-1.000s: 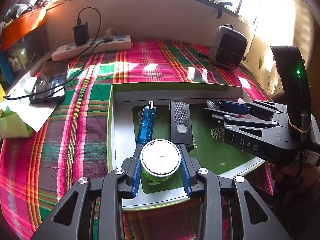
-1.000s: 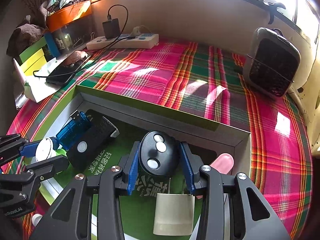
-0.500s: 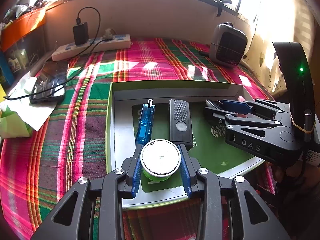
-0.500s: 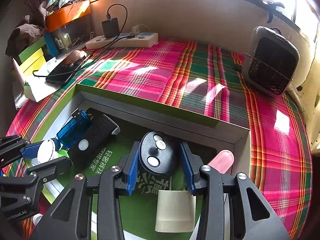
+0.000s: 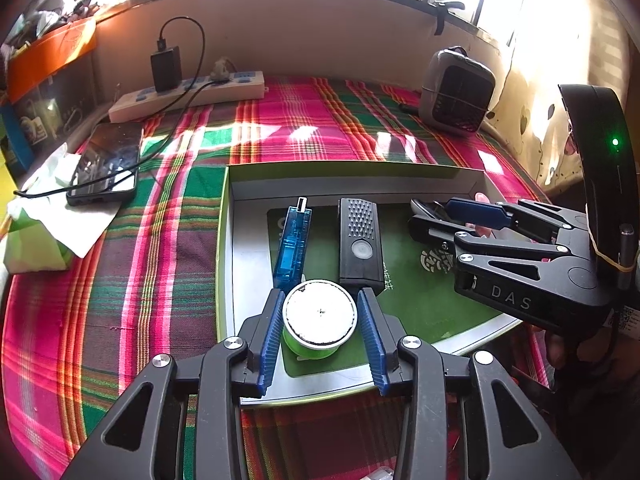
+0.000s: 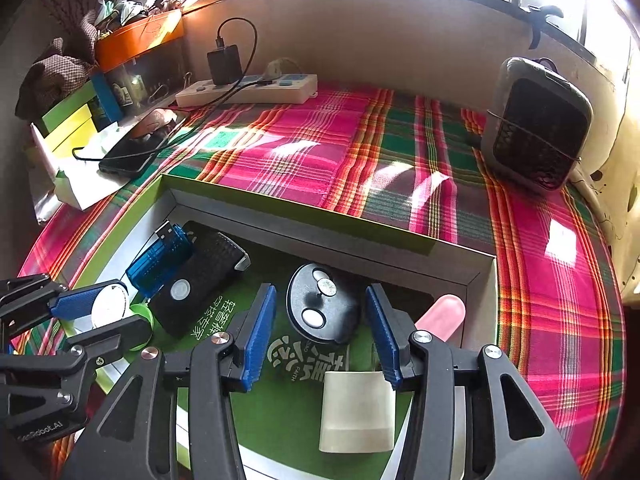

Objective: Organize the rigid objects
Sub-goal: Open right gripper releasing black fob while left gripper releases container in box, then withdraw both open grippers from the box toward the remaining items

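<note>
A shallow green-rimmed box (image 5: 360,170) lies on the plaid cloth and also shows in the right wrist view (image 6: 304,210). In it lie a blue USB stick (image 5: 292,244), a black ribbed remote (image 5: 360,240), a round black key fob (image 6: 322,308), a pink capsule (image 6: 442,316) and a white block (image 6: 358,412). My left gripper (image 5: 320,316) is shut on a green spool with a white top (image 5: 319,316) over the box's near left part. My right gripper (image 6: 320,328) is open, its pads apart on either side of the key fob.
A phone (image 5: 106,164) on charge lies on paper at the left. A power strip (image 5: 188,94) runs along the back wall. A small grey heater (image 6: 536,124) stands at the back right. An orange bin (image 6: 140,38) and boxes crowd the far left.
My right gripper has opened and let go of the black key fob, which now rests in the box. My left gripper still holds the spool in place.
</note>
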`<state>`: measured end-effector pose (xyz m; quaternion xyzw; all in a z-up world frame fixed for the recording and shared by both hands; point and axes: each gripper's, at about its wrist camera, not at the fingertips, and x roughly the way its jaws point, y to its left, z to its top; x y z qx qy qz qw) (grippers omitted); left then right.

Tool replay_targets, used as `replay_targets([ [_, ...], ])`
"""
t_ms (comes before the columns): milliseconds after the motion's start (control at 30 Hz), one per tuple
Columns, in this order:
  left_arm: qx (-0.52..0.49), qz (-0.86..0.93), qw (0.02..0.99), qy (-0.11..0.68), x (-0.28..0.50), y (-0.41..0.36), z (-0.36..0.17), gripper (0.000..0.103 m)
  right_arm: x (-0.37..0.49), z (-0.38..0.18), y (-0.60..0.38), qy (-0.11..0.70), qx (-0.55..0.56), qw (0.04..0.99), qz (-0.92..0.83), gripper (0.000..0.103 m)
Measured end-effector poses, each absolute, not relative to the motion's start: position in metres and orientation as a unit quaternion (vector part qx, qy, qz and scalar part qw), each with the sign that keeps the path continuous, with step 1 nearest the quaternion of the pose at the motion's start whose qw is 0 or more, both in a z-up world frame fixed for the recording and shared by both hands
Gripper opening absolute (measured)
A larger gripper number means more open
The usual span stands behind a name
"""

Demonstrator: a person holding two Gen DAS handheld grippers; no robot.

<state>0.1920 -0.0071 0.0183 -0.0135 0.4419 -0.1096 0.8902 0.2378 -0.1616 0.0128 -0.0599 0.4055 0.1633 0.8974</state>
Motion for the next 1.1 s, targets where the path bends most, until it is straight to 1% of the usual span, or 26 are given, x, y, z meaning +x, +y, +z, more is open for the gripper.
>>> replay_targets([
  [333, -0.010, -0.106, 0.897, 0.430, 0.179, -0.008, 0.029, 0.038, 0.223, 0.019, -0.163, 0.395, -0.055, 0.902, 0.165, 0.048],
  [833, -0.013, -0.115, 0.908, 0.402, 0.141, -0.006, 0.054, 0.039, 0.173, 0.043, -0.174, 0.361, -0.044, 0.917, 0.162, 0.048],
  [1100, -0.029, -0.116, 0.908, 0.401, 0.121, 0.006, 0.054, 0.039, 0.143, 0.043, -0.187, 0.357, -0.031, 0.921, 0.155, 0.048],
])
